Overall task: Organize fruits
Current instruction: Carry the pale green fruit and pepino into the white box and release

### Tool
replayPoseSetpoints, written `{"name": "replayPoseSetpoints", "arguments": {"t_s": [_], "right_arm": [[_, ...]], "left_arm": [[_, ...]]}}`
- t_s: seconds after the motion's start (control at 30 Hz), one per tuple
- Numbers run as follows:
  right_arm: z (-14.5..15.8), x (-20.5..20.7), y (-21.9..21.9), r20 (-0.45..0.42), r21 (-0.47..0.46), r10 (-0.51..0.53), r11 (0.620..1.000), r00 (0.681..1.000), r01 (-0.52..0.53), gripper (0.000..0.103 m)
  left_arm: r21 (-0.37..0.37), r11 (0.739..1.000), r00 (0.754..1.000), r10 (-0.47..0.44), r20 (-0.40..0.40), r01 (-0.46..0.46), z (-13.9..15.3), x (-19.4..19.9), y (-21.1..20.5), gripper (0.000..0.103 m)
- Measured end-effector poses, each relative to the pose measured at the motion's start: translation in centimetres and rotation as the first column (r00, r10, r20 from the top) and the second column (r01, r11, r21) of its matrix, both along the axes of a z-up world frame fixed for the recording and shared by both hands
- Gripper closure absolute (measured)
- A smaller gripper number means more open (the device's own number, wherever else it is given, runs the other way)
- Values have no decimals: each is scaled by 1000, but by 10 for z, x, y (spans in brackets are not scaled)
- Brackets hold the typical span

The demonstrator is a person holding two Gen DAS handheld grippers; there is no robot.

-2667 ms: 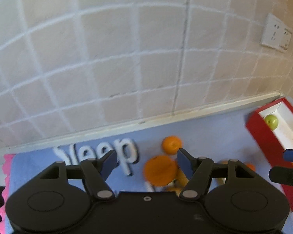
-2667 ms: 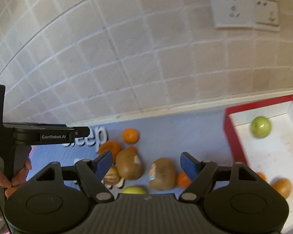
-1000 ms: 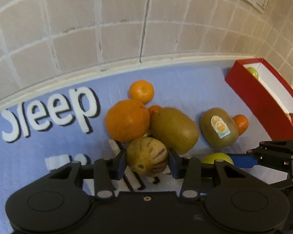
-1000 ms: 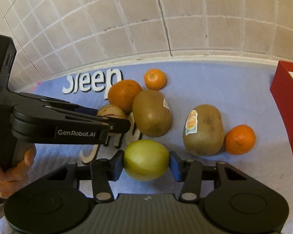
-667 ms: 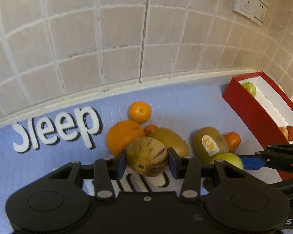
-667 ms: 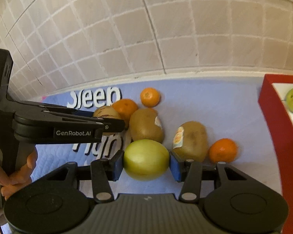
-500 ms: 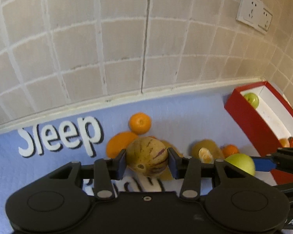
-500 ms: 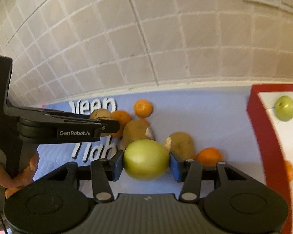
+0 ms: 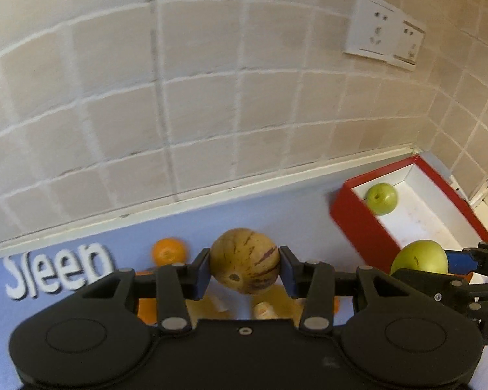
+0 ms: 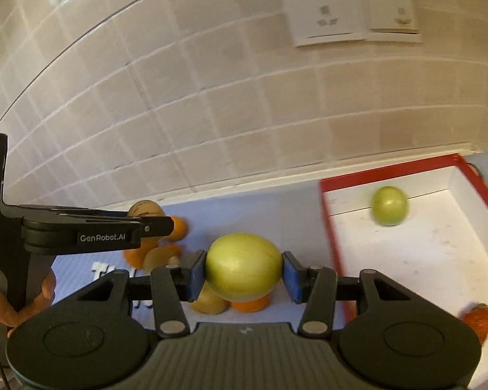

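My left gripper [image 9: 245, 271] is shut on a tan, purple-streaked melon [image 9: 245, 260] and holds it above the blue mat. My right gripper [image 10: 243, 271] is shut on a yellow-green fruit [image 10: 243, 266], also seen from the left wrist view [image 9: 419, 256]. The red box [image 10: 390, 165] with a white inside holds a green apple [image 10: 389, 205], also seen from the left [image 9: 381, 197]. Below, oranges [image 9: 168, 251] and kiwis [image 10: 208, 302] lie on the mat, partly hidden by the grippers.
A blue mat [image 9: 276, 214] with white "Sleep" lettering [image 9: 58, 269] covers the counter. A tiled wall [image 9: 211, 97] with wall sockets [image 9: 384, 31] stands behind. A reddish fruit [image 10: 476, 320] lies at the box's near end.
Both grippers have risen off the mat with their fruits and swung right; the red box now looms larger, and the fruit pile sits lower and partly hidden.
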State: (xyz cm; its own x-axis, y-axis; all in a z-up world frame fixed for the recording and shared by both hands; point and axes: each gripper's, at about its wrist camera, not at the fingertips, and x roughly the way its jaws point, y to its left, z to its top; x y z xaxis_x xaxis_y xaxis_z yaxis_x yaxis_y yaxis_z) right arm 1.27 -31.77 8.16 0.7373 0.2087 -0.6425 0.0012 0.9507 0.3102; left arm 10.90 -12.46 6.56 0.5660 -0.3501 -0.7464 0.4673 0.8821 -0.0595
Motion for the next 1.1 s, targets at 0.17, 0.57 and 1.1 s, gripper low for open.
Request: {"name": "replayPoseSetpoints", "arguments": {"t_s": [0.17,0.57,1.1], "right_arm": [[-2,-6,-38,-1,5,-71,997,998,71,52],[-20,-20,-133,-74,109,-281,951,957,288,52],[-66,-27,-193,-184,164,-390,893,902,419,52]], "left_arm": [[-43,999,1000,-16,16,17,8,0,-27,51],[-12,989,988,-150,20,151,2,-3,-111,51],[67,944,946,-321,-53,324,-45,-20,-196,51]]}}
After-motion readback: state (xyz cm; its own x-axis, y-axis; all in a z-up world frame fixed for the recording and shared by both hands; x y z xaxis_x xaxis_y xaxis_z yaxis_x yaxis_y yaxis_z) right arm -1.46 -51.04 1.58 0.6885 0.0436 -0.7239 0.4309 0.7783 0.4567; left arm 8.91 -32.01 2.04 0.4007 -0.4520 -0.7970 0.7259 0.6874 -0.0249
